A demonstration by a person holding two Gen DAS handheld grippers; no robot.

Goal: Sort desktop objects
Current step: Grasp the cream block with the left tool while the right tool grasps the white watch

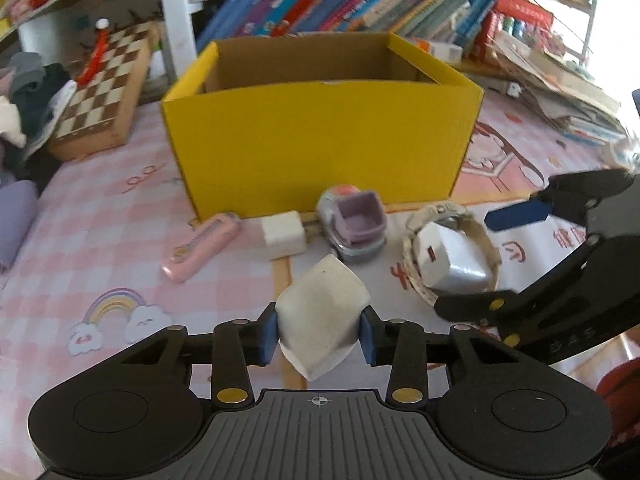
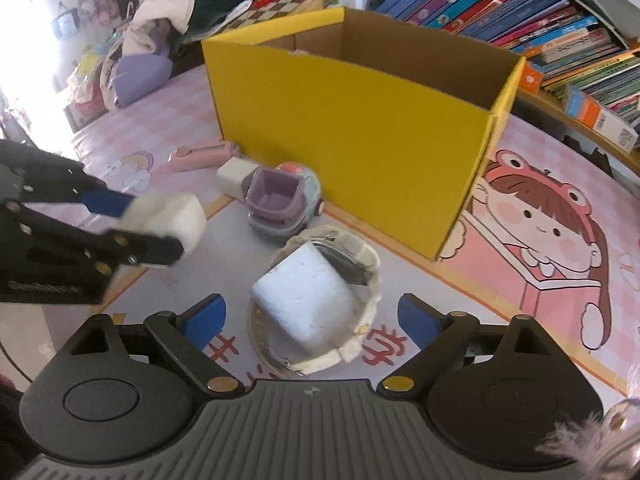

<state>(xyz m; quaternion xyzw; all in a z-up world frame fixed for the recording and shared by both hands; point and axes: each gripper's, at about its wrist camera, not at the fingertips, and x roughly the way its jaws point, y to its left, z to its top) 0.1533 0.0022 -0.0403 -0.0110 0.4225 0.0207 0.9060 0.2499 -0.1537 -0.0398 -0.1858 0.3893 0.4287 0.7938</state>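
Yellow box [image 1: 320, 136], contents hidden

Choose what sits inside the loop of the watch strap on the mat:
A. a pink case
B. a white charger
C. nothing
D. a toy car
B: the white charger lies within the watch strap, while the open right gripper hovers around both.

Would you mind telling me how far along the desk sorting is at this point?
Early, it seems. Done: nothing shows inside the yellow box, though its floor is hidden. In hand: the left tool is shut on a white block; the right tool hangs open over a white charger lying in a watch strap. Left: pink case, small white adapter and toy car lie before the box.
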